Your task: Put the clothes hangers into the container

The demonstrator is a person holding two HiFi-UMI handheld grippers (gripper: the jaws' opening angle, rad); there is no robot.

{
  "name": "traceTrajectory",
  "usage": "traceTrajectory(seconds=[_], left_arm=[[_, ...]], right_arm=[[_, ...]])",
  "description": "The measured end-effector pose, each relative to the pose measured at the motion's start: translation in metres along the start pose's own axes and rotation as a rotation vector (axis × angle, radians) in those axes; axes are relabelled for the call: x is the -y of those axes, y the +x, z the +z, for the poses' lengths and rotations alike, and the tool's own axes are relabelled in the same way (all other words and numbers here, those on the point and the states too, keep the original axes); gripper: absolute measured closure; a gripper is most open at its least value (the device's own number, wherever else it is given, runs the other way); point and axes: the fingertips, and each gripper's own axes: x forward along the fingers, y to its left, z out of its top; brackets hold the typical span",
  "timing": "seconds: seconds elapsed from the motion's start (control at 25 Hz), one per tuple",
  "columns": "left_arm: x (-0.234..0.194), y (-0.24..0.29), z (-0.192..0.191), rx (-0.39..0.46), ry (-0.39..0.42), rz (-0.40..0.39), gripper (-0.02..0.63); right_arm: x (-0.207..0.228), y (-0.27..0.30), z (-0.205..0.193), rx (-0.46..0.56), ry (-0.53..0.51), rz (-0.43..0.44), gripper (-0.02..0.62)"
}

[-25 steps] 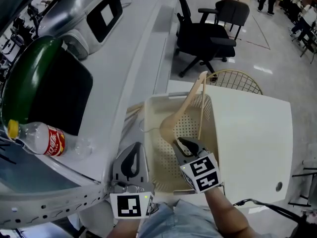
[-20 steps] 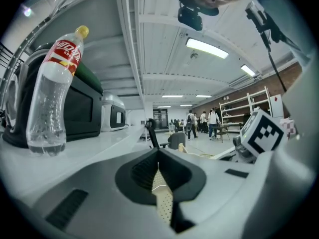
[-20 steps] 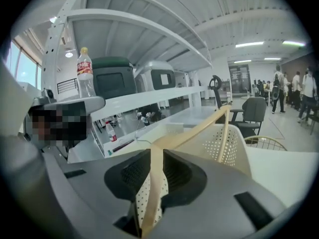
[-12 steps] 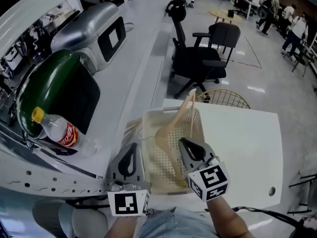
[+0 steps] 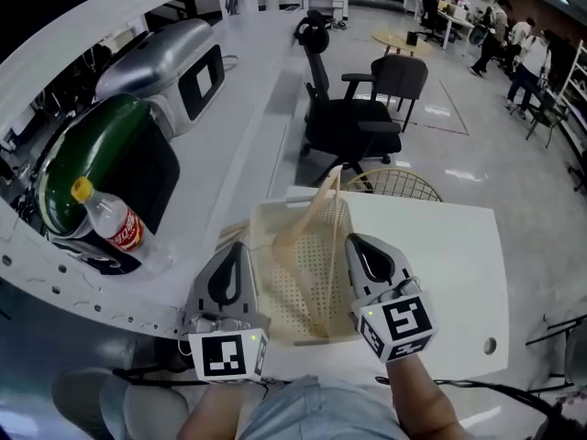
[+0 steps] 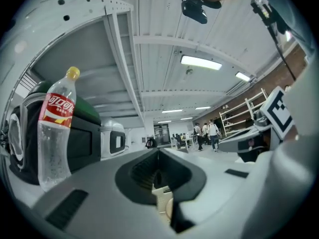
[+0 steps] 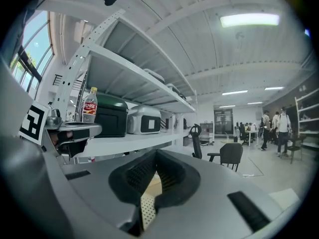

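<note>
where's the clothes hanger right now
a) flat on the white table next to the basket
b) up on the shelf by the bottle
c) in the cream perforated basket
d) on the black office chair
c: the hanger stands tilted inside the perforated basket, its top poking up past the far rim.

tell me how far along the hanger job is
Done: one beige clothes hanger leans inside the cream perforated plastic basket on the white table. In hand: nothing; the left gripper is shut and empty, and the right gripper has just been closing its jaws with nothing between them. Left: no other hanger clearly shows outside the basket, so it may be nearly finished.
</note>
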Motion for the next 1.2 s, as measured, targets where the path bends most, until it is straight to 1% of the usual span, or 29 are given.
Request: traceTrajectory(seconds=[0.32,0.44,0.8,1.2], left_arm=[[0.019,0.007,0.008,0.022,0.008,-0.032,0.594],[0.023,0.009,0.009,0.027,0.010,-0.039,0.594],[0.031,0.011,0.008,0.018,0.010,-0.053,0.594],[0.032,0.012,0.007,0.014,0.011,-0.054,0.594]], right_arm=[[0.012,-0.014,0.001,0.009,-0.022,-0.034,0.584],[0.013,-0.014,0.001,0.016,-0.024,-0.034,0.584],[0.018,-0.016,0.001,0.023,-0.021,-0.046,0.584],[0.027,-0.015,0.002,0.031,-0.021,-0.063,0.584]])
